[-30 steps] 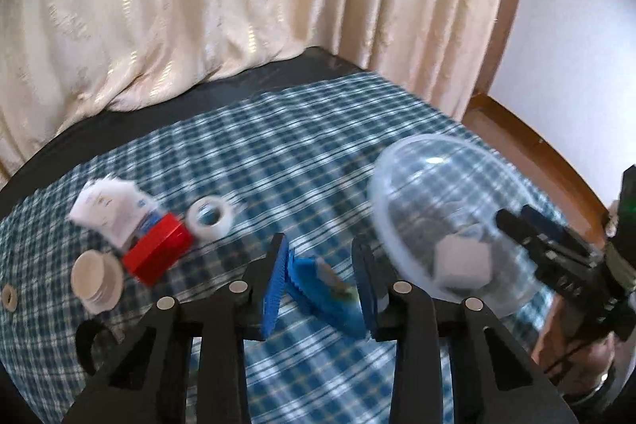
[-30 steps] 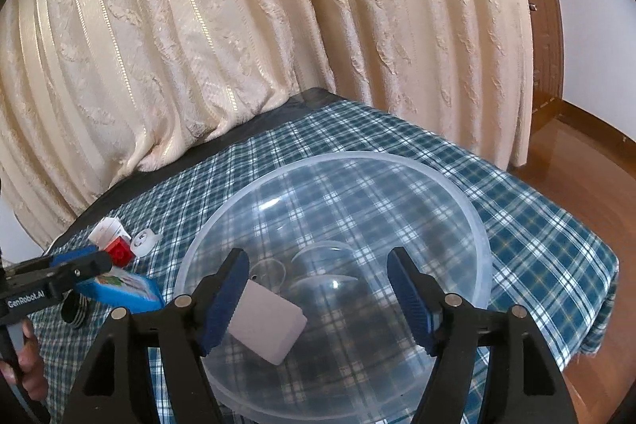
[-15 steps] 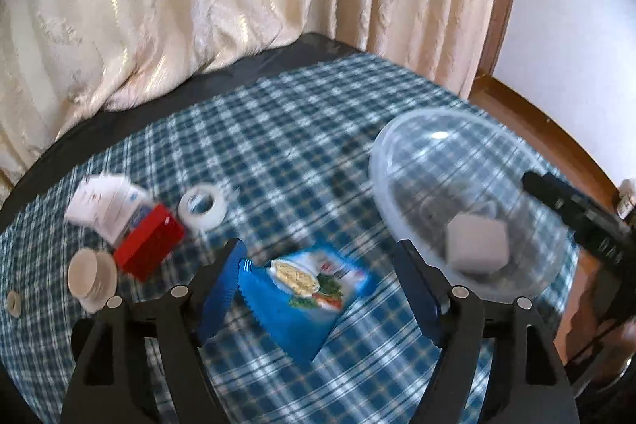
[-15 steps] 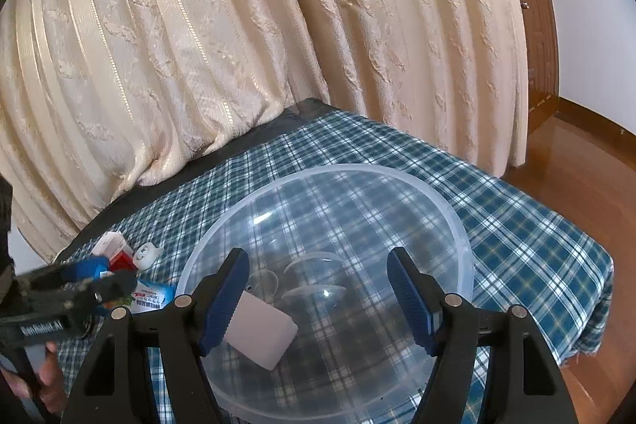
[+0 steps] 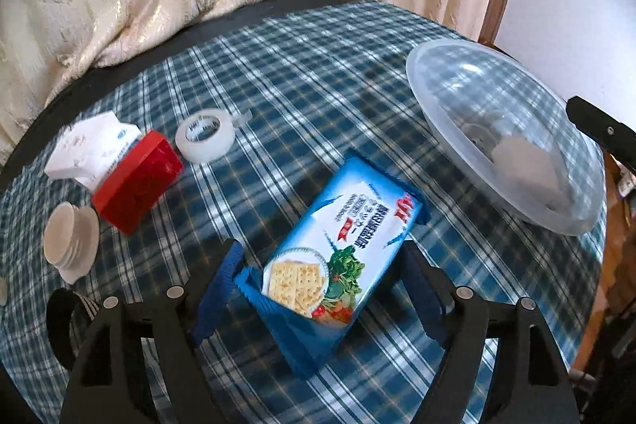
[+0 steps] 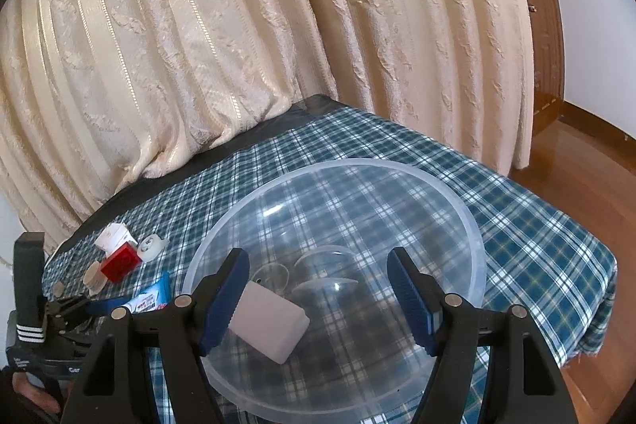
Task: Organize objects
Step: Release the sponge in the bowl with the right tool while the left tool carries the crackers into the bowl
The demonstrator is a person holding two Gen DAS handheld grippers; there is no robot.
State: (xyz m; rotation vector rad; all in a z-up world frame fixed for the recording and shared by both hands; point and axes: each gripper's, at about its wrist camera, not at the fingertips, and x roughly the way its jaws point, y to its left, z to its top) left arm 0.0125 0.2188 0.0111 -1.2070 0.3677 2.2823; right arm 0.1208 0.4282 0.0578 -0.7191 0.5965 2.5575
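The left gripper [image 5: 324,283] is letting go: a second ago its blue pads were clamped on the blue cracker packet [image 5: 342,245] held edge-on above the cloth, and now the jaws are opening, spread wide, the packet lying face-up on the blue-and-white checked tablecloth [image 5: 278,74] between them, low in the centre of the left wrist view. Whether the left pad just brushes the packet's crimped end I cannot tell; the right pad stands clear of it.

The right gripper [image 6: 318,295] has not budged. Its jaws hang apart with nothing pinched, over the clear round plastic bowl [image 6: 475,225], bottom centre of its frame. Inside the bowl sits a pale grey rectangular block [image 6: 274,324], just beside the left pad, with small clear lids farther back.

Left of the packet: a white roll of tape [image 5: 204,134], a red box [image 5: 137,181] touching a white carton [image 5: 93,148], and a stack of beige discs [image 5: 71,245] at the far left. The bowl sits at the right edge of the left wrist view, well apart from the packet. Cream curtains [image 6: 238,26] fill the top.
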